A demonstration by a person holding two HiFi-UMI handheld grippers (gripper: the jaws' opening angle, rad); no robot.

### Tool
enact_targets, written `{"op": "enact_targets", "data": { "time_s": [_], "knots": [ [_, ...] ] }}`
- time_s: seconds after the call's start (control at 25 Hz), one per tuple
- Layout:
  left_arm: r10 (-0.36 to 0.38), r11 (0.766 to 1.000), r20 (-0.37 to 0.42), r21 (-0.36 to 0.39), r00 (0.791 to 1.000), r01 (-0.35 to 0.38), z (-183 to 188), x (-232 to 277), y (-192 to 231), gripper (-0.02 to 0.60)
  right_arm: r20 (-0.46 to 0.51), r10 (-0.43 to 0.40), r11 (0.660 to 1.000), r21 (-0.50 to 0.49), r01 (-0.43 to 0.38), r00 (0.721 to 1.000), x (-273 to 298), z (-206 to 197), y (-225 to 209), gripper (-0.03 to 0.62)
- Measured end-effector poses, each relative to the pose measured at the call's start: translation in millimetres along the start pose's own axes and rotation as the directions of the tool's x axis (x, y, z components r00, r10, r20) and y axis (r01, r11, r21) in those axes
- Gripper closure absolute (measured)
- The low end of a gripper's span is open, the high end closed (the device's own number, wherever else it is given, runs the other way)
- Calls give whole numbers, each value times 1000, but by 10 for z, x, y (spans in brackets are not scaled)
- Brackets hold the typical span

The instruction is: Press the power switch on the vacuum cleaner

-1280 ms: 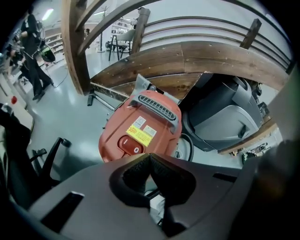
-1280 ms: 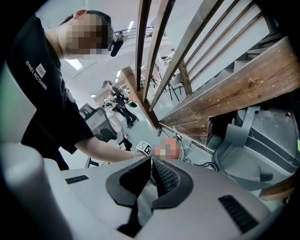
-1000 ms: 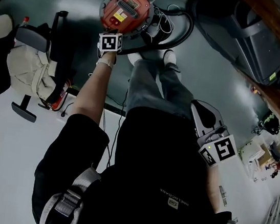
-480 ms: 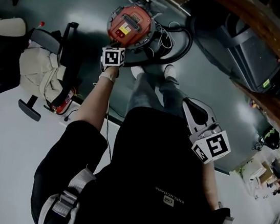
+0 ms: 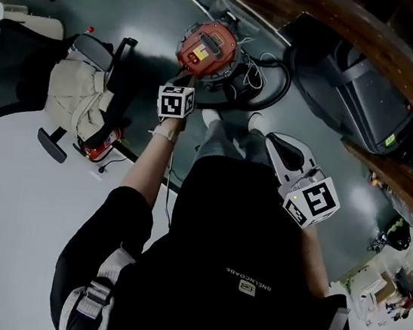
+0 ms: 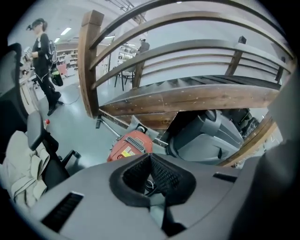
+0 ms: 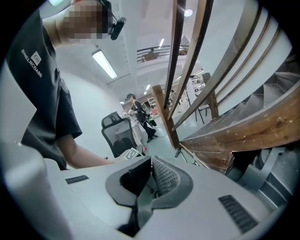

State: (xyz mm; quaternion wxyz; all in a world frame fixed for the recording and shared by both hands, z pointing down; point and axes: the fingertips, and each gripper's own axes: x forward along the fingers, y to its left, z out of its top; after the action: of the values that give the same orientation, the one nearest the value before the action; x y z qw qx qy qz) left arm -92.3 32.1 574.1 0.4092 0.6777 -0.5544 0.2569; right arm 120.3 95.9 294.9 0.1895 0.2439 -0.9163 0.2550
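The red round vacuum cleaner (image 5: 208, 46) stands on the grey floor at the foot of a wooden staircase, its yellow label facing up. It also shows beyond the left jaws as the vacuum (image 6: 129, 146) in the left gripper view. My left gripper (image 5: 180, 84) hangs a short way in front of it, not touching, and the left gripper (image 6: 151, 165) is shut on nothing. My right gripper (image 5: 275, 142) is held back near the person's hip, away from the vacuum; the right gripper (image 7: 151, 169) is also shut and empty. I cannot make out the power switch.
A black hose (image 5: 273, 78) and cables loop beside the vacuum. An office chair (image 5: 13, 72) with a beige garment (image 5: 79, 97) stands at left. The wooden stair (image 5: 341, 23) and a dark grey machine (image 5: 361, 71) are at right. A person (image 6: 44, 56) stands far off.
My left gripper has drawn back a little from the vacuum, which now lies farther ahead. The head view has swung so that the chair shows more fully. The right gripper stays near the hip.
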Motion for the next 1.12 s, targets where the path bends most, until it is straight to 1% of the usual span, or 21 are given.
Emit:
{"op": "enact_targets", "data": {
  "time_s": [0.12,0.24,0.36,0.44,0.56,0.68,0.8,0.96,1.12],
  "knots": [
    [4,1000,41,-21,999,-3,25,-353,-143,566,8,65,998,-23,-65,998,-4,40,112,565],
    [6,998,108,-62,994,0,126,-736,-286,566,1,141,989,-47,-140,990,44,68,239,565],
    [20,996,182,-94,983,-3,275,-1138,-440,566,-7,209,976,-65,-209,978,82,158,322,565],
    [36,993,234,-118,972,-9,375,-1432,-524,566,-12,256,964,-69,-256,967,95,213,379,565],
    [67,988,317,-154,946,-18,514,-1872,-586,566,-19,321,943,-84,-322,947,167,301,469,565],
    [103,984,386,-173,917,-38,603,-2283,-637,566,-27,374,921,-109,-375,927,258,415,570,565],
    [134,979,442,-197,887,-50,611,-2686,-729,566,-38,418,899,-129,-419,908,295,497,711,565],
    [172,972,508,-225,844,-63,659,-3105,-840,566,-59,480,860,-165,-483,875,397,655,886,565],
    [180,969,552,-244,814,-49,646,-3364,-1074,566,-66,537,823,-177,-540,841,375,744,1026,565]
  ]
}}
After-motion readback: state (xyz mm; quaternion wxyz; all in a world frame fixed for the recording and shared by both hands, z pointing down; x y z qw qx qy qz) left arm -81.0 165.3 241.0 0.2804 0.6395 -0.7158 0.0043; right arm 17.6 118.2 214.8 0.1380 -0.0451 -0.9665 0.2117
